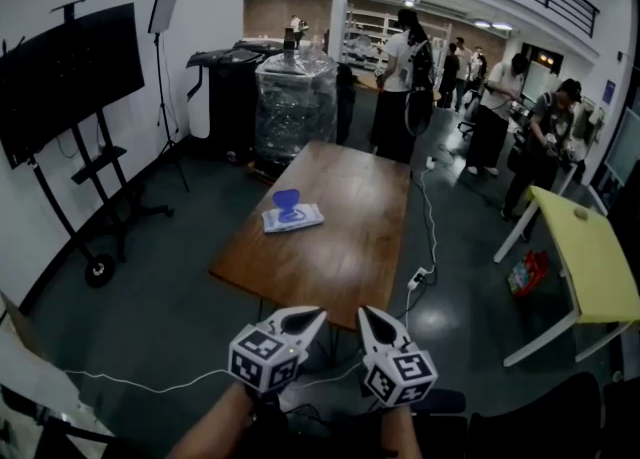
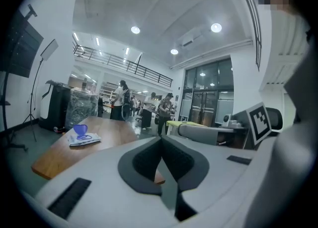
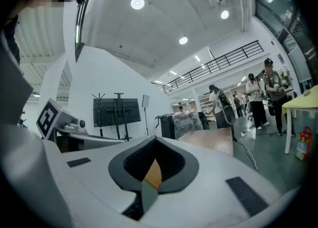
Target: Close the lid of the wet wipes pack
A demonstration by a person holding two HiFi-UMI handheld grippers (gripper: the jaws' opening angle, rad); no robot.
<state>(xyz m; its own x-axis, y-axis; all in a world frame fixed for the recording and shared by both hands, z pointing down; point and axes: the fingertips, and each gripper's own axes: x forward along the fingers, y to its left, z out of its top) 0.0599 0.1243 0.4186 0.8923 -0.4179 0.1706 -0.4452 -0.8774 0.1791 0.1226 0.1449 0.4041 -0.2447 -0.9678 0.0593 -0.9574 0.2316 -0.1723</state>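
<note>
1. The wet wipes pack (image 1: pixel 292 217) lies flat on the wooden table (image 1: pixel 350 247), close to its left long edge and roughly midway along it.
2. Its long axis runs across the table's width, from the left edge towards the middle, slightly askew to the table's edges.
3. The blue lid (image 1: pixel 287 203) is open and stands up from the pack's top face; from the left gripper view it shows as an upright blue flap (image 2: pixel 81 130) above the white pack (image 2: pixel 83 139).
4. The left gripper (image 1: pixel 310 317) is held low in front of the person, short of the table's near edge, fingers clenched together on nothing, tip aimed towards the table.
5. The right gripper (image 1: pixel 372 319) sits just beside it, likewise pinched closed and empty.
6. Both grippers are well apart from the pack.
7. A yellow table (image 1: pixel 590 257) stands off to the right, and several people (image 1: pixel 400 77) stand beyond the far end.
</note>
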